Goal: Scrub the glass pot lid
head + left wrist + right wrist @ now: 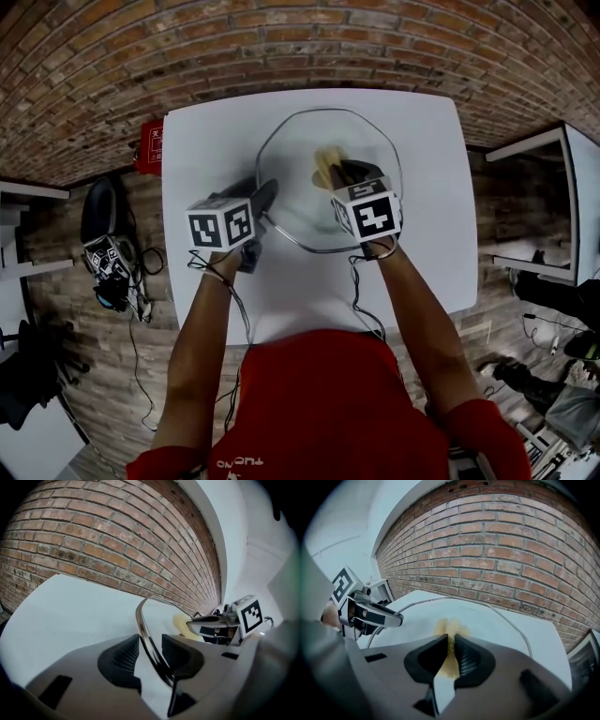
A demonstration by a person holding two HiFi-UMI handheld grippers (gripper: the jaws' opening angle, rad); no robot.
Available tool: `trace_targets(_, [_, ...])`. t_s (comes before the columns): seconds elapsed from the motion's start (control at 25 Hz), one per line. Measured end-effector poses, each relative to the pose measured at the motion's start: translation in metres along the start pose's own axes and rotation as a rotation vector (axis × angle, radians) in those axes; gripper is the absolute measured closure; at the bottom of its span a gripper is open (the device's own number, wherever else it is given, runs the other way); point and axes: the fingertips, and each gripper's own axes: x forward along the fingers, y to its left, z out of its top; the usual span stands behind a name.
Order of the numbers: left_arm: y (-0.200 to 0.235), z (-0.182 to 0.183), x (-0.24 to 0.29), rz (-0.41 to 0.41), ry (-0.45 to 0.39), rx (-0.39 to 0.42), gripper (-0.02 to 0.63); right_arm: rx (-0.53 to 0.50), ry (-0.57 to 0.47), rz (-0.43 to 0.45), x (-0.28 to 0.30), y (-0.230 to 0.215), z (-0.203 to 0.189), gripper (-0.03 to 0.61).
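Observation:
A glass pot lid [302,208] with a metal rim lies on the white table [211,141]. My left gripper [265,202] stands at the lid's left edge. In the left gripper view the rim [144,629] runs between its pads, with a strip of white showing beside the right pad, so that gripper [150,651] is open around the rim. My right gripper [352,175] is over the middle of the lid, shut on a yellow sponge [325,166]. The sponge [449,629] is squeezed between the pads of the right gripper [449,656] and rests on the glass [492,620].
The table's front edge is near the person's body. A red object [150,145] and black gear with cables [105,246] lie on the brick floor at the left. White furniture [562,202] stands at the right. A brick wall rises behind the table.

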Motion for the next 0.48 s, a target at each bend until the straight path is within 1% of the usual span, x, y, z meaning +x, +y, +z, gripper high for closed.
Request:
trace_targets(0.04, [-0.001,0.0,0.0,-0.006,0.0,-0.001,0.459,0.003,-0.008,0.003,-0.001,0.001,0.001,0.522])
trace_targets(0.12, [-0.002,0.0,0.001,-0.014,0.002,-0.007,0.463,0.014,-0.039,0.016,-0.005,0.006,0.01,0.523])
trace_targets(0.28, [-0.002,-0.001,0.0,-0.012,0.001,-0.013,0.468,0.021,-0.111,0.029,-0.001,0.014,0.046,0.525])
trace_targets(0.48, [-0.001,-0.001,-0.001,-0.012,0.003,-0.012,0.468,-0.006,-0.127,0.021,0.03,0.025,0.082,0.525])
